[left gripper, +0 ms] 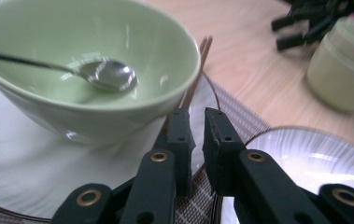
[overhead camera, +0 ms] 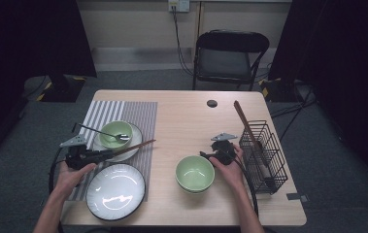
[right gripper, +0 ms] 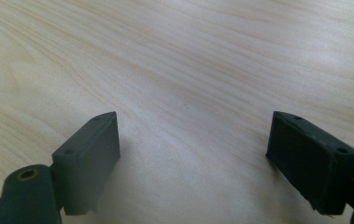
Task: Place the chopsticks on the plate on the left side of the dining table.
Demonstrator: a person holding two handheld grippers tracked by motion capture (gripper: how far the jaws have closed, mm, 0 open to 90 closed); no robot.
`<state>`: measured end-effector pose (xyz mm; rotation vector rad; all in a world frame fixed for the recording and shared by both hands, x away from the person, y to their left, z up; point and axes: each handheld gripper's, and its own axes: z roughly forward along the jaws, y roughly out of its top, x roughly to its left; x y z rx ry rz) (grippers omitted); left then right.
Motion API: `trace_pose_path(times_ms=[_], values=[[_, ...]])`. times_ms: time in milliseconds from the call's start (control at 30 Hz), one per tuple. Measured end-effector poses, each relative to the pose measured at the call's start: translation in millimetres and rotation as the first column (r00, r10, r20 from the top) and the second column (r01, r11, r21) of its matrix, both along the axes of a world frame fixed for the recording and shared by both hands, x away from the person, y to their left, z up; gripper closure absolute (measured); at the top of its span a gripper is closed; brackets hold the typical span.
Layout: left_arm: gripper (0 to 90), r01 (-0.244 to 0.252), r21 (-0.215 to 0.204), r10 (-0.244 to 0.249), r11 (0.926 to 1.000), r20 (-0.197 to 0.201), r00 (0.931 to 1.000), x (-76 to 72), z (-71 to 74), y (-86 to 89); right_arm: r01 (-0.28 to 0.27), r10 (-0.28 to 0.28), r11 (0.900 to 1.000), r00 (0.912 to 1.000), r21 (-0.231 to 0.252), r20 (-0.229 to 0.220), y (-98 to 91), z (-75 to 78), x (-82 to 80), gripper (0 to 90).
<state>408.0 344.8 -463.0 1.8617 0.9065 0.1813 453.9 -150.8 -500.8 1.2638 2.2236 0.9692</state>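
Place setting maybe halfway, by the look of it. Left tongs (overhead camera: 105,154) at 9 o'clock, pinching chopsticks (overhead camera: 135,146) laid across saucer rim (overhead camera: 134,141) beside spoon bowl (overhead camera: 115,132). Right tongs (overhead camera: 209,156) spread, idle at second bowl (overhead camera: 194,173), still needing placement.
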Motion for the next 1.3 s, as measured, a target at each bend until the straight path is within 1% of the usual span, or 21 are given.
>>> trace_pose_path(times_ms=[33, 100, 133, 233, 367, 433, 467, 533, 633, 667, 767, 833, 867, 900, 933, 1033, 1100, 1133, 1167, 1200, 1300], values=[[81.9, -0.01, 0.005, 0.01, 0.9999, 0.003, 1.0, 0.7, 1.0, 1.8, 0.0, 0.0, 1.0, 1.0, 0.0, 0.0, 0.0, 0.0, 0.0, 16.5], [81.8, -0.01, -0.003, 0.01, 0.9999, 0.003, 0.9999, 1.6, 0.7, 2.3, 0.0, 0.0, 1.0, 1.0, 0.0, 0.0, 0.0, 0.0, 0.0, 16.5], [81.2, -0.018, -0.001, 0.018, 0.9998, -0.003, 0.9998, 3.1, -0.2, 2.4, 0.0, 0.0, 1.0, 1.0, 0.0, 0.0, 0.0, -0.1, 0.0, 16.5], [79.6, -0.007, -0.006, 0.007, 1.0, -0.001, 1.0, 3.8, -1.0, 2.3, 0.0, 0.0, 1.0, 1.0, 0.0, 0.0, 0.0, 0.0, 0.0, 16.6], [76.5, -0.02, 0.003, 0.02, 0.9998, -0.011, 0.9997, 1.8, -1.1, 5.0, 0.0, 0.0, 1.0, 1.0, 0.0, 0.0, 0.0, 0.0, 0.0, 16.6], [76.2, -0.026, 0.009, 0.026, 0.9996, -0.018, 0.9995, 0.6, -4.0, 7.8, 0.0, 0.0, 1.0, 1.0, 0.0, 0.001, 0.0, 0.0, 0.0, 16.6], [76.0, -0.03, 0.029, 0.031, 0.9991, -0.03, 0.9991, 0.4, -7.2, 9.3, 0.0, 0.0, 1.0, 1.0, 0.0, 0.0, 0.0, 0.0, 0.0, 16.6], [75.2, -0.029, 0.033, 0.03, 0.999, -0.035, 0.9989, 0.9, -8.7, 8.5, -0.001, 0.001, 1.0, 1.0, 0.0, 0.001, 0.0, -0.1, 0.0, 16.6], [73.0, -0.02, 0.046, 0.022, 0.9987, -0.036, 0.9991, 1.6, -9.0, 3.7, 0.0, 0.0, 1.0, 1.0, 0.0, 0.0, 0.0, 0.0, 0.0, 16.5], [72.8, -0.011, 0.046, 0.012, 0.9989, -0.033, 0.9994, 2.0, -9.8, 2.6, 0.0, 0.0, 1.0, 1.0, 0.0, 0.001, 0.0, 0.0, 0.0, 16.6], [73.0, -0.017, 0.052, 0.019, 0.9985, -0.03, 0.9994, 2.2, -9.5, 2.0, -0.001, 0.001, 1.0, 1.0, 0.0, 0.001, 0.0, -0.1, 0.0, 16.6], [73.1, -0.015, 0.047, 0.017, 0.9988, -0.026, 0.9995, 2.1, -10.0, 2.0, -0.001, 0.001, 1.0, 1.0, 0.0, 0.001, 0.0, -0.1, 0.0, 16.6], [73.1, -0.019, 0.053, 0.02, 0.9984, -0.023, 0.9995, 1.8, -9.6, 2.0, 0.0, 0.0, 1.0, 1.0, 0.0, 0.001, 0.0, -0.1, 0.0, 16.6], [71.1, -0.027, 0.061, 0.028, 0.9978, -0.017, 0.9995, 0.9, -8.3, 2.7, 0.0, 0.0, 1.0, 1.0, 0.0, 0.0, 0.0, 0.0, 0.0, 16.6], [71.0, -0.026, 0.042, 0.027, 0.9988, -0.021, 0.9994, 0.6, -7.9, 4.0, -0.001, 0.001, 1.0, 1.0, 0.0, 0.001, 0.0, -0.1, 0.0, 16.6], [71.1, -0.038, 0.04, 0.039, 0.9985, -0.013, 0.9992, 0.5, -6.9, 6.8, -0.001, 0.001, 1.0, 1.0, -0.001, 0.001, -0.1, -0.1, 0.0, 16.6], [70.4, -0.044, 0.049, 0.045, 0.9978, -0.017, 0.9988, 0.9, -8.3, 7.1, 0.0, 0.0, 1.0, 1.0, 0.0, 0.0, 0.0, 0.0, 0.0, 16.6], [69.2, -0.048, 0.064, 0.049, 0.9968, -0.019, 0.9986, 1.3, -9.1, 6.6, -0.001, 0.001, 1.0, 1.0, -0.001, 0.001, -0.1, -0.1, 0.0, 16.5], [67.8, -0.048, 0.064, 0.049, 0.9968, -0.019, 0.9986, 1.3, -9.1, 6.6, -0.001, 0.001, 1.0, 1.0, -0.001, 0.001, -0.1, -0.1, 0.0, 16.5], [66.8, -0.048, 0.075, 0.05, 0.996, -0.022, 0.9985, 2.4, -11.5, 3.7, -0.001, 0.001, 1.0, 1.0, 0.0, 0.001, 0.0, -0.1, 0.0, 16.6], [66.4, -0.033, 0.096, 0.035, 0.9948, -0.028, 0.999, 3.1, -12.9, -0.9, -0.001, 0.001, 1.0, 1.0, 0.0, 0.001, 0.0, -0.1, 0.0, 16.6]])
